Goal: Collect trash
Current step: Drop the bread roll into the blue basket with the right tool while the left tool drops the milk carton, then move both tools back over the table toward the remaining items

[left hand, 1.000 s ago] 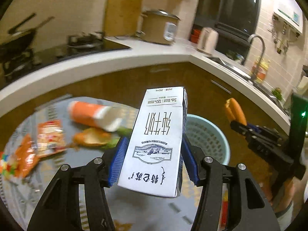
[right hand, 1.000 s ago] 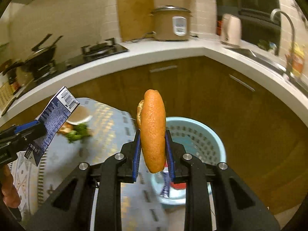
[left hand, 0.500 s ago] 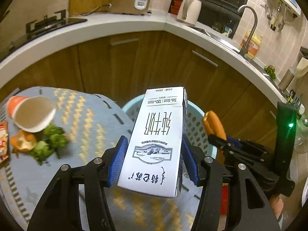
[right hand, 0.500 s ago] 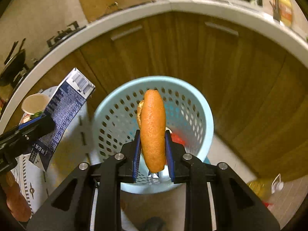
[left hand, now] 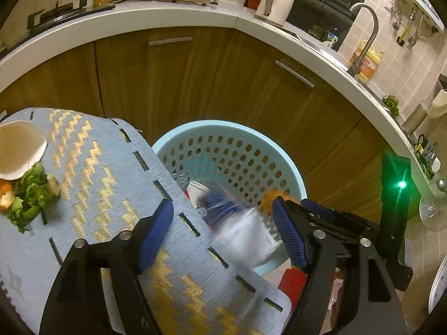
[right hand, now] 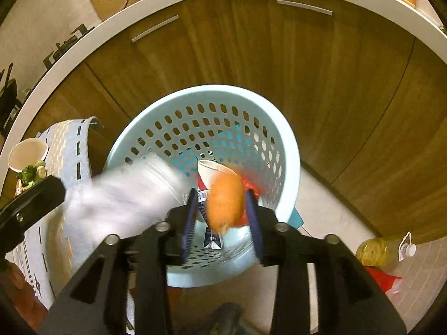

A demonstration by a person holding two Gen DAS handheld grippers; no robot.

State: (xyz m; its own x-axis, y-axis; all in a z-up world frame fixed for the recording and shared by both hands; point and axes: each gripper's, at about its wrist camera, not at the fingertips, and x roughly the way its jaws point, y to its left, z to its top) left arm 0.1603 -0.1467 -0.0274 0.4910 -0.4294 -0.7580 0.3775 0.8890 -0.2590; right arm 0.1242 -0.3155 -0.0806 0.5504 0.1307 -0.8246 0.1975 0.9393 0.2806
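Observation:
The light blue perforated bin (left hand: 232, 128) (right hand: 290, 156) stands on the floor beside the table. My left gripper (left hand: 223, 231) is open above the bin's near rim. The white milk carton (left hand: 243, 237) (right hand: 125, 195) is a blur, falling free between its fingers toward the bin. My right gripper (right hand: 222, 212) is open over the bin. The orange bread roll (right hand: 225, 201) is blurred and loose between its fingers, dropping. A paper cup (right hand: 212, 170) and wrappers lie in the bin.
The table's blue-and-gold mat (left hand: 97, 167) holds a paper cup (left hand: 19, 148) and vegetable scraps (left hand: 28, 195). Wooden cabinets (left hand: 195, 69) stand behind the bin. An oil bottle (right hand: 377, 251) lies on the floor at the right.
Both grippers have opened over the bin. The milk carton and the bread roll have left the fingers and are falling. Both grippers tilted further down toward the bin.

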